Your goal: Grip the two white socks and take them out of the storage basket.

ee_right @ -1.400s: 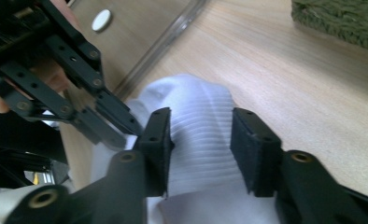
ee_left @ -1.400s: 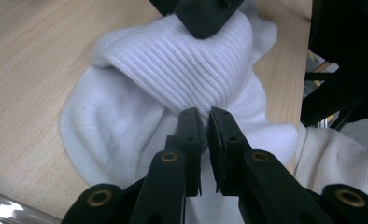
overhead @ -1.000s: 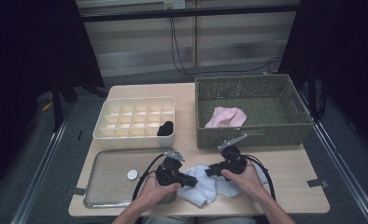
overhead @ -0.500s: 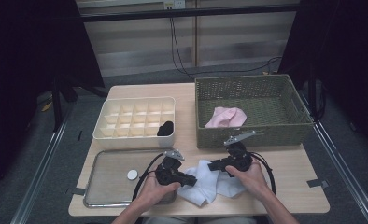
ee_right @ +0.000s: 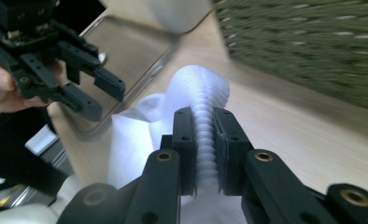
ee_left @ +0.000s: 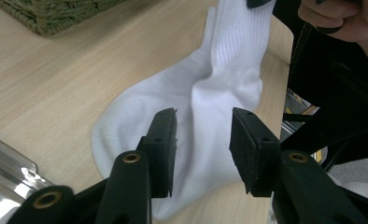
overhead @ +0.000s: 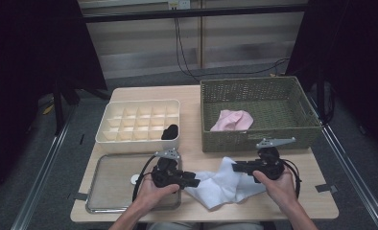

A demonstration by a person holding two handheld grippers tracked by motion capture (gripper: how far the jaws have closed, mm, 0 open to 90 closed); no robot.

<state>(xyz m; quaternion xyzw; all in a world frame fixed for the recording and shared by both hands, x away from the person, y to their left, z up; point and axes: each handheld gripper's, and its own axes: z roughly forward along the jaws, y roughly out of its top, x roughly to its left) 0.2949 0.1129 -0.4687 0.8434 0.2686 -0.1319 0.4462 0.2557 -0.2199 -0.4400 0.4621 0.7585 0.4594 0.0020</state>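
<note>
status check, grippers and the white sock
Right gripper clamped on white sock. Left gripper just opened, sock under open jaws. Nothing in the way.

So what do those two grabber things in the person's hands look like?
Both are black. The left gripper and the right gripper each have two flat black jaws with brass-coloured screws, a grey three-cornered plate on top and a black cable looping behind. The forearms are bare, no sleeves.
</note>
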